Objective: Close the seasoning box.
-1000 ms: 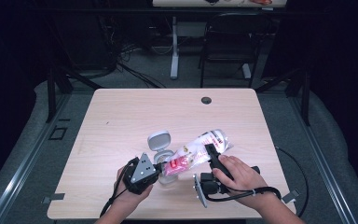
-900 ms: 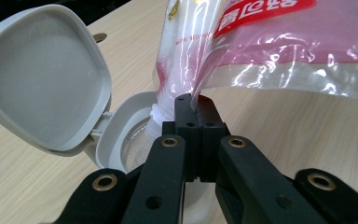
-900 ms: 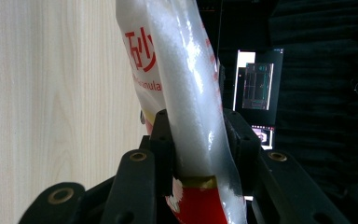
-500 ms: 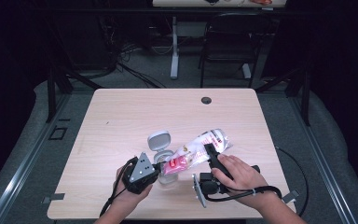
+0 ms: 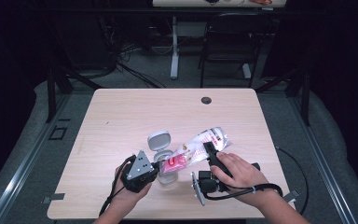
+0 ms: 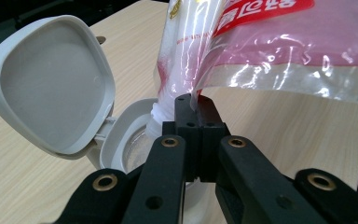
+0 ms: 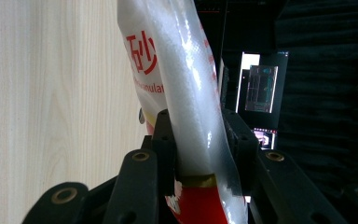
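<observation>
Left gripper view: bag (image 6: 279,51) mouth inside open-lidded container (image 6: 126,144), left tongs (image 6: 195,105) pinching it.

Two bare hands come in from six o'clock, with no sleeves showing. The left hand (image 5: 131,193) has a black left gripper (image 6: 195,109) with a grey three-cornered plate (image 5: 139,164) on top, dotted with small screws. The right hand (image 5: 237,171) has a black right gripper (image 7: 199,140) with a round grey plate (image 5: 196,186) at its nine o'clock side. A black cable (image 5: 256,190) loops over the right wrist, and another trails from the left gripper. Up close, the black jaw arms are flat bars with brass-coloured rings around their round holes.
</observation>
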Tool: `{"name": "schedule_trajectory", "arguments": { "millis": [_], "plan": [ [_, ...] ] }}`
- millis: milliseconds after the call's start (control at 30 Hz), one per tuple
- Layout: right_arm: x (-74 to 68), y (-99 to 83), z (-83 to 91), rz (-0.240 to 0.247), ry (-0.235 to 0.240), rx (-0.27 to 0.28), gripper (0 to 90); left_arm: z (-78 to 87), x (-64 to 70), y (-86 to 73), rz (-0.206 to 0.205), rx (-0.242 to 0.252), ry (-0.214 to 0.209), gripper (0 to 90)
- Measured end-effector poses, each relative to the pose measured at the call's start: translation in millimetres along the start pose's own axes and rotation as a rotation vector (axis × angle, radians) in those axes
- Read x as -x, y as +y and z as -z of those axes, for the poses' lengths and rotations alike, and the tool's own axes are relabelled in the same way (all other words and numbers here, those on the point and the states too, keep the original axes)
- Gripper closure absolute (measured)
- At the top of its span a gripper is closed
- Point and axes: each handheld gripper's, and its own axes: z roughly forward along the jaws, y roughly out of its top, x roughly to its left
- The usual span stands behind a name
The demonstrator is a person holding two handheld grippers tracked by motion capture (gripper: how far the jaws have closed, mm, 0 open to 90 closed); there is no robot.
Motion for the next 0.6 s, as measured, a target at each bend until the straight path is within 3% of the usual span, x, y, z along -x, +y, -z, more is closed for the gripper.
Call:
{"name": "schedule_trajectory", "arguments": {
  "millis": [600],
  "plan": [
    [2.8,1.4,4.8,0.024,0.01,-0.008,72.0,-2.7,2.6,-1.6,0.023,0.005,-0.013,90.0]
  ]
}}
